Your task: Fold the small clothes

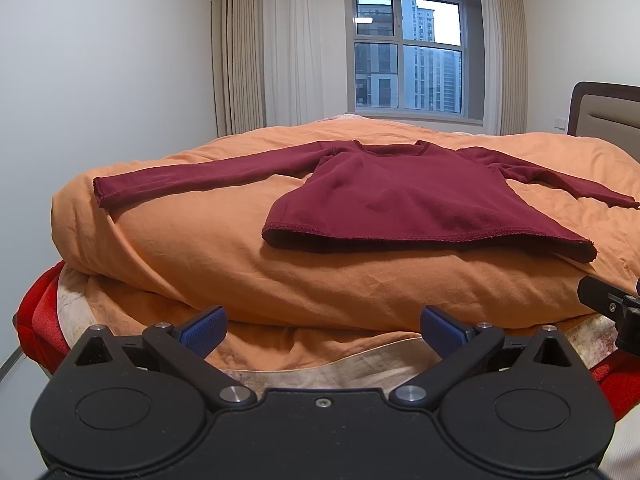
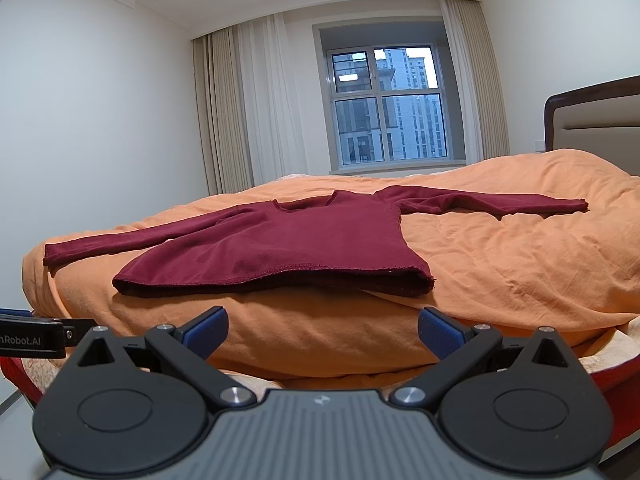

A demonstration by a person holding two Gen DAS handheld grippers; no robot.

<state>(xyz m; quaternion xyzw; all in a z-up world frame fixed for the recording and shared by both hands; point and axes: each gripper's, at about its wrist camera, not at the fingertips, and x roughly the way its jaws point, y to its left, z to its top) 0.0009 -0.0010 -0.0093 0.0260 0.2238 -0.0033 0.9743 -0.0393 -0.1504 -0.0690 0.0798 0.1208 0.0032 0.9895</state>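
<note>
1 maroon long-sleeved shirt [image 1: 400, 196] lies flat on an orange duvet [image 1: 248, 264] atop the bed, hem toward the cameras, neckline toward the window [image 1: 408, 54]. Both sleeves spread outward: 1 runs far out toward the duvet's left drop-off, its cuff close to the edge; the other reaches right toward the headboard [image 1: 608, 108]. The hem sits just back from the duvet's near rounded edge, with a band of bare orange in front of it.

Open duvet lies right of the shirt body in the right wrist view, wrinkled but free. A red bed edge [image 1: 40, 320] shows below the duvet at left.

Left gripper [image 1: 322, 330]: jaws released, spread wide, nothing between the 2 blue pads [image 1: 204, 330], held off the near side of the bed, apart from the shirt. Right gripper [image 2: 322, 330]: jaws likewise spread wide, empty, short of the hem. Each gripper's tip shows at the edge of the other's view.

Count: 1 shirt, 2 sleeves, 2 grippers, 1 window, curtains [image 1: 240, 52] on both sides.
</note>
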